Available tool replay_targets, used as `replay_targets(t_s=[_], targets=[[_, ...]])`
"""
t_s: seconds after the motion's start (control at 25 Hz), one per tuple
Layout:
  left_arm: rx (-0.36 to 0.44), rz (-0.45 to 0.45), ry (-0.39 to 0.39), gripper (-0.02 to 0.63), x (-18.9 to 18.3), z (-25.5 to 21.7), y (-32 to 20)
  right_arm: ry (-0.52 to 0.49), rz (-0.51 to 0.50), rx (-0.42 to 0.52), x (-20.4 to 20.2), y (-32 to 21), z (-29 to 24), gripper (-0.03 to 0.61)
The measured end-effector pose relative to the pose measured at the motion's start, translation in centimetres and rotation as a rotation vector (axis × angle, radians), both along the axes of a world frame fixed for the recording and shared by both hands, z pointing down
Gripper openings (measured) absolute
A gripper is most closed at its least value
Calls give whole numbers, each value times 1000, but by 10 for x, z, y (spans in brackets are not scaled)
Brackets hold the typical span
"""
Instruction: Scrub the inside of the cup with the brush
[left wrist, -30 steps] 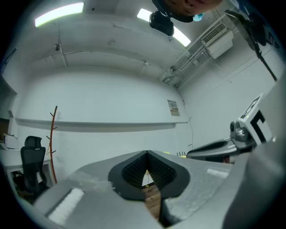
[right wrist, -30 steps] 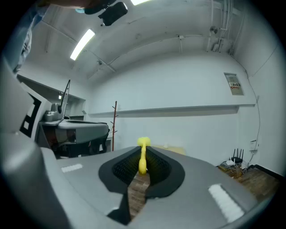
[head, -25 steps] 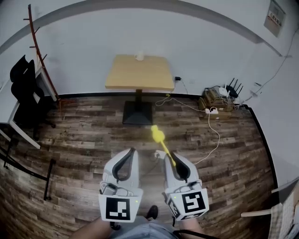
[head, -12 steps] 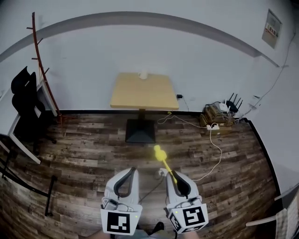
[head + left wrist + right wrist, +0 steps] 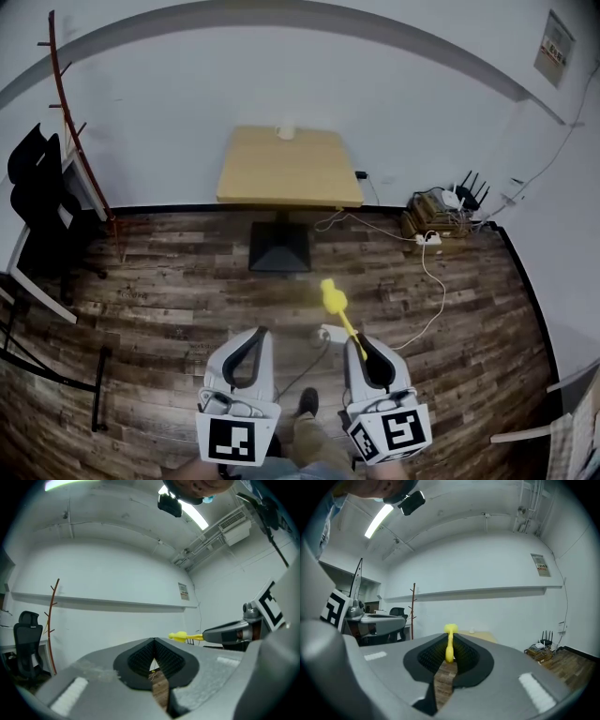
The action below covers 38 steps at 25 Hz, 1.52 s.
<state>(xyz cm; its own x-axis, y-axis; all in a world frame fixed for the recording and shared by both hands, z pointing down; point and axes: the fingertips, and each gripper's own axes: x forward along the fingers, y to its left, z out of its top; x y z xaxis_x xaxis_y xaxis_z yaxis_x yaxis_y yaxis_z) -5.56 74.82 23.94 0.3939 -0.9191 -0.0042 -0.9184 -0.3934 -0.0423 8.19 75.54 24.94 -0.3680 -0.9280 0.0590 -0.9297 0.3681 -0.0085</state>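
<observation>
Clamping one yellow brush (image 5: 333, 298) in right tongs (image 5: 356, 339), holding left tongs (image 5: 259, 334) clenched empty, facing one white cup (image 5: 286, 132) on one table (image 5: 281, 173); one wall notice (image 5: 551, 47), too small to read.

The left gripper (image 5: 261, 331) and right gripper (image 5: 355, 339) have pale grey, rounded shells that taper to the tips, with black ribbed pads (image 5: 140, 658) lining a dark hollow. Each bears a white cube (image 5: 232, 439) printed with black square markers. The person wears a dark shoe (image 5: 306, 401) and a tan trouser leg (image 5: 312, 433).
</observation>
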Motion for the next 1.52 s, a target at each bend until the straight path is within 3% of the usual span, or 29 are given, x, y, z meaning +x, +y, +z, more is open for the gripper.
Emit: replay_targets(t_s=[0.24, 0.6, 0.96, 1.28, 1.52], targets=[[-18, -22, -28, 18, 7, 13, -56, -18, -19, -22, 8, -55, 17, 41], [-19, -52, -68, 18, 52, 2, -160, -59, -83, -41, 49, -173, 17, 41], [5, -115, -99, 18, 64, -14, -221, -74, -128, -15, 76, -248, 4, 41], [5, -133, -88, 18, 59, -12, -262, -51, -171, -24, 61, -292, 6, 41], [-30, -134, -49, 18, 35, 9, -317, -26, -176, -50, 35, -345, 20, 41]])
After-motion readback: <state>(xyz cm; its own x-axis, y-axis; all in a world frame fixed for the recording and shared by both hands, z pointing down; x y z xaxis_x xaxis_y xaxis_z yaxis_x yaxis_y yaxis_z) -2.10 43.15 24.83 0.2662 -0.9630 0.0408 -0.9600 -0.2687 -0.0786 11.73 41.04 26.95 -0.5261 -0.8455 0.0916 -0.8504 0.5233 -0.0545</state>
